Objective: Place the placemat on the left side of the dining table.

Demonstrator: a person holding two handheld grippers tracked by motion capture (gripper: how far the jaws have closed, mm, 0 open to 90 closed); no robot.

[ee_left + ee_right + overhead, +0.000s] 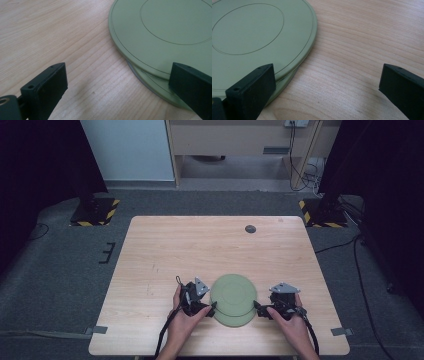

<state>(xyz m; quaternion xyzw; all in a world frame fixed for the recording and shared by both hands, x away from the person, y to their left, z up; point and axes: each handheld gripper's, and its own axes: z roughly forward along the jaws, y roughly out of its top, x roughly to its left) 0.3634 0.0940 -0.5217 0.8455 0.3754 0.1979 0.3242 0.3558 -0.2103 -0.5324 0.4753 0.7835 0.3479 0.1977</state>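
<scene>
Jaws wide apart on both grippers (214, 306) (256, 305); nip only the top plate's (233, 292) rim, sparing the lower plate (235, 320).

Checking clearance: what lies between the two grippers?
In the high view, two stacked green plates lie between the left gripper and right gripper.

Top plate (233, 293): matte sage green, thin darker concentric ring lines. Lower plate (235, 318): same green. Table (165, 250): pale wood, fine grain, small dark round mark (250, 228) near far edge. Gripper jaws black, top plates grey. Floor (55, 270): dark grey; yellow-black hazard stripes (102, 212).
</scene>
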